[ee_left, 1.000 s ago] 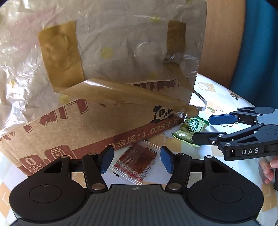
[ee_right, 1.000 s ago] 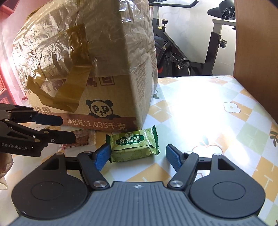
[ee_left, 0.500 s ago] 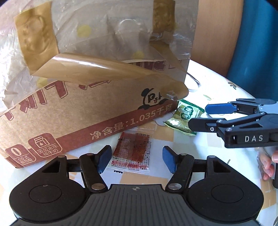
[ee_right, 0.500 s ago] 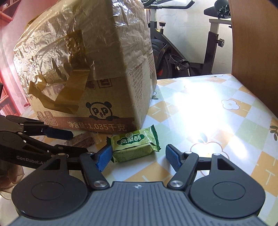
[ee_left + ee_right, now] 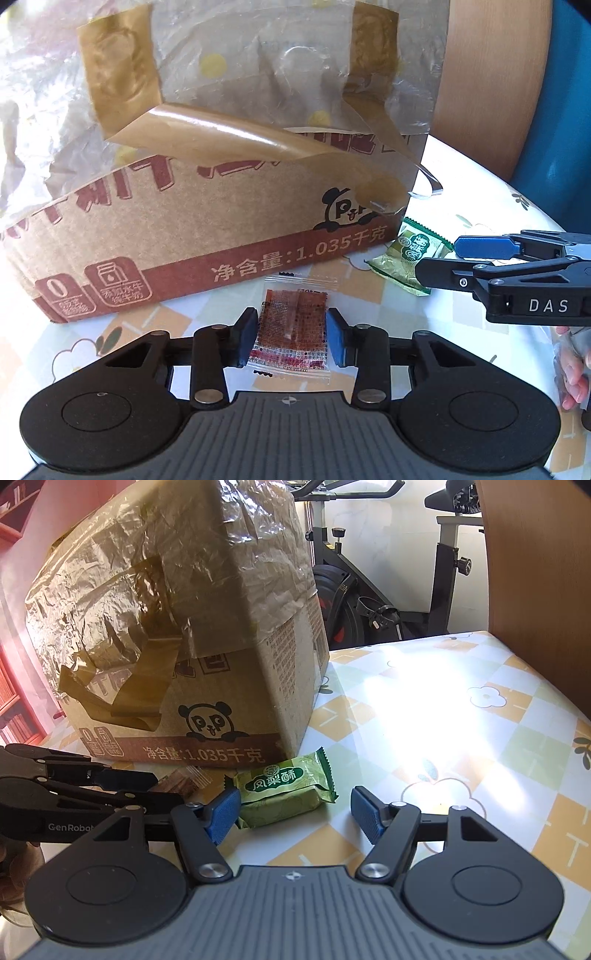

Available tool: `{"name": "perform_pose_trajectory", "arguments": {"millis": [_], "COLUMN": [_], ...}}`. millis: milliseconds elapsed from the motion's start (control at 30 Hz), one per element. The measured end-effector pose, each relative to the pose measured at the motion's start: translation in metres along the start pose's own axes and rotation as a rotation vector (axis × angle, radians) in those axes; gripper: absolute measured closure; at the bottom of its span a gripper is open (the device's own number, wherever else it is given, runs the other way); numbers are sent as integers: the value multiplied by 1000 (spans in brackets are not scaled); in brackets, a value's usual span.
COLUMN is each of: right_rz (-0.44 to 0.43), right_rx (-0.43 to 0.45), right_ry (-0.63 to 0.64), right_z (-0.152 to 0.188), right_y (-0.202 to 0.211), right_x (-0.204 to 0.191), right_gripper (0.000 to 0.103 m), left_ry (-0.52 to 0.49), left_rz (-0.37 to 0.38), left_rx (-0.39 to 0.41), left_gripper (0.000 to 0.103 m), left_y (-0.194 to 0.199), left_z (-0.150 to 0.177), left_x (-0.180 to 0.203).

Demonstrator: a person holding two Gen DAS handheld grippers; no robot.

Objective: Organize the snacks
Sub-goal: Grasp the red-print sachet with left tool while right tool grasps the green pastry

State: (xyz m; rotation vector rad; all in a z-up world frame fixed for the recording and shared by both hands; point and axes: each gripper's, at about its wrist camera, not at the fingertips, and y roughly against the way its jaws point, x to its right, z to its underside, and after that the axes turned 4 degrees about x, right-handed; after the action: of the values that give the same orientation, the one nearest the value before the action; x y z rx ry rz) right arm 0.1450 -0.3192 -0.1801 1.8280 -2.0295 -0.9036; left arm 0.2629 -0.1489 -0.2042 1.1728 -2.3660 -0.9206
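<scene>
While the left gripper (image 5: 290, 338) closes its jaws, the red sachet (image 5: 291, 328) lies flat on the tabletop (image 5: 480, 192) between the blue pads (image 5: 246, 336), which stand just beside its long edges and may not yet press. From the left wrist, the box (image 5: 221, 229) fills ten to one o'clock, and the green cake (image 5: 410, 258) lies at two o'clock from the sachet, near the box corner. The right gripper (image 5: 439, 260) enters from three o'clock, with its tips around that cake.

From the right wrist, the right gripper (image 5: 291, 814) is wide open and holds nothing. Its left pad (image 5: 221, 814) is just beside or touching the cake (image 5: 284, 794), while the other pad stands well apart at three o'clock. The box (image 5: 207, 635) rises at eleven o'clock, and the left gripper (image 5: 147, 788) lies at nine o'clock.

To do the pickup well, I judge the left pads should meet the sachet's stiffer filled middle, not its clear margin, since thin film can buckle or slip. A low, level squeeze before lifting seems best. The right gripper would do better centred over the cake before closing.
</scene>
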Motion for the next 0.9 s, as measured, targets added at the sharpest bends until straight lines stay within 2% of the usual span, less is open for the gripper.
{"name": "perform_pose_trajectory", "arguments": {"millis": [167, 267, 300, 367, 567, 700, 900], "right_rz": [-9, -9, -8, 5, 20, 4, -8], "right_rx": [-2, -7, -13, -23, -65, -114, -94], "right_ry": [6, 26, 39, 63, 247, 262, 262], "right_z": [0, -1, -2, -5, -13, -14, -11], "right_y": [-1, -3, -4, -4, -21, -40, -40], "right_x": [-1, -5, -7, -10, -26, -25, -24], "right_gripper": [33, 29, 28, 18, 15, 15, 15], "left_ry": [104, 112, 113, 129, 167, 182, 204], "left_rz": [-73, -93, -95, -97, -90, -92, -113], "left_rx": [10, 19, 21, 25, 37, 49, 71], "left_gripper": [62, 61, 61, 61, 61, 61, 60], "left_y": [16, 19, 20, 25, 29, 34, 34], "left_z": [16, 24, 25, 29, 30, 33, 35], "left_x": [-10, -11, -14, -20, -28, -30, -25]}}
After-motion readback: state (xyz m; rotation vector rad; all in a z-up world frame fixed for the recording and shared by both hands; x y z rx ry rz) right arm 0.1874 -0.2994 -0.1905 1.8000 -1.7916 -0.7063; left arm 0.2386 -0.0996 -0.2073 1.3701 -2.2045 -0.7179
